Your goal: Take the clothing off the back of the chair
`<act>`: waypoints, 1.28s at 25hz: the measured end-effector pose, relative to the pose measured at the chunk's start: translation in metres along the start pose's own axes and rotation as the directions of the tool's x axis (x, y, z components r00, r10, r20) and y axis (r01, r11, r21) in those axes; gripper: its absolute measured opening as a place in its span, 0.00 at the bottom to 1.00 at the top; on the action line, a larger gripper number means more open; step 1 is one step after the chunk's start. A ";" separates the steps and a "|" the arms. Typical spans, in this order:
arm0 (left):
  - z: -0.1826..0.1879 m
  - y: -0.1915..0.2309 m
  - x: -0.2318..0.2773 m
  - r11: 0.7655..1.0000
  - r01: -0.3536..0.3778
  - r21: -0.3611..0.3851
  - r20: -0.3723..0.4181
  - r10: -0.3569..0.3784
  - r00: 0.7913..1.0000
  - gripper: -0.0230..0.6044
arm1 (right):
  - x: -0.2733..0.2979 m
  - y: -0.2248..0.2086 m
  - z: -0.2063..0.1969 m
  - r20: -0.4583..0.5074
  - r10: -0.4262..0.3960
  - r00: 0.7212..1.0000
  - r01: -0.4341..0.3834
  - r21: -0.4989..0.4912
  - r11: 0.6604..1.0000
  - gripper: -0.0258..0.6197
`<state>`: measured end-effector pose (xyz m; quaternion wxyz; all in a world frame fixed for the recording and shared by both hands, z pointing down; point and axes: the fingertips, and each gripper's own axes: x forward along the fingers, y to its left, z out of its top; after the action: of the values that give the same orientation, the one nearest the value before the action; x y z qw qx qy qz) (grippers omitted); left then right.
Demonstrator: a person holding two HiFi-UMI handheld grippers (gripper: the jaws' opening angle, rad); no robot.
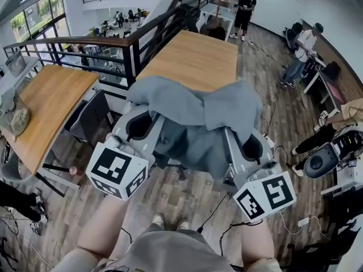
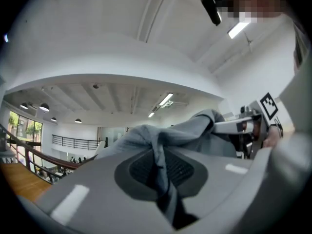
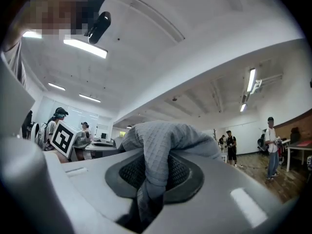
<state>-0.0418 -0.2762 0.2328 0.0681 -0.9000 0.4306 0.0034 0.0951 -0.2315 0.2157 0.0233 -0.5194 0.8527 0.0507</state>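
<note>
Open wooden floor (image 1: 193, 200) lay below the 2 grippers. The near short edge of a long table (image 1: 193, 58) stood just beyond them, and a second table (image 1: 48, 103) with a dark chair (image 1: 91, 118) stood off to the left. The clothing (image 1: 195, 115), a grey, finely ribbed garment, hung bunched and drooping in mid-air, clear of both tables. The left gripper (image 1: 142, 120) was clenched on 1 fold of it (image 2: 185, 130), with cloth pinched between its jaws. The right gripper (image 1: 248, 143) gripped another fold (image 3: 161, 135) the same way, and the garment spanned the gap between them.
</note>
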 end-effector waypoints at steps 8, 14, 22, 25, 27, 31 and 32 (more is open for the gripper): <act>0.072 -0.023 -0.043 0.997 -0.006 0.077 0.102 -0.002 0.995 0.08 | -0.039 0.023 0.060 0.096 0.015 0.995 -0.010 -0.054 0.998 0.14; 0.092 -0.043 -0.082 0.995 0.003 0.099 0.137 -0.016 0.990 0.08 | -0.066 0.040 0.074 0.121 0.039 0.992 -0.033 -0.053 0.998 0.14; 0.038 -0.059 -0.094 0.996 -0.011 0.088 0.080 0.004 0.997 0.08 | -0.071 0.046 0.023 0.043 0.044 0.998 -0.043 -0.028 0.999 0.14; 0.014 -0.060 -0.090 0.997 -0.037 0.070 0.071 0.032 0.997 0.08 | -0.067 0.045 -0.004 0.001 0.040 0.999 -0.040 -0.015 0.999 0.14; 0.001 -0.057 -0.087 0.997 -0.053 0.062 0.063 0.049 0.997 0.08 | -0.062 0.044 -0.019 -0.022 0.038 0.999 -0.038 -0.012 0.999 0.14; -0.032 -0.050 -0.084 0.997 -0.065 0.038 0.014 0.064 0.998 0.08 | -0.051 0.045 -0.048 -0.071 0.034 0.997 -0.035 -0.009 0.999 0.14; -0.042 -0.049 -0.083 0.997 -0.068 0.032 0.000 0.068 0.998 0.08 | -0.049 0.045 -0.057 -0.083 0.032 0.996 -0.033 -0.008 0.999 0.15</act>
<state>-0.0582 -0.1868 0.2853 0.0823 -0.8835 0.4611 -0.0017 0.0788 -0.1741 0.2794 -0.0155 -0.5072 0.8610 0.0335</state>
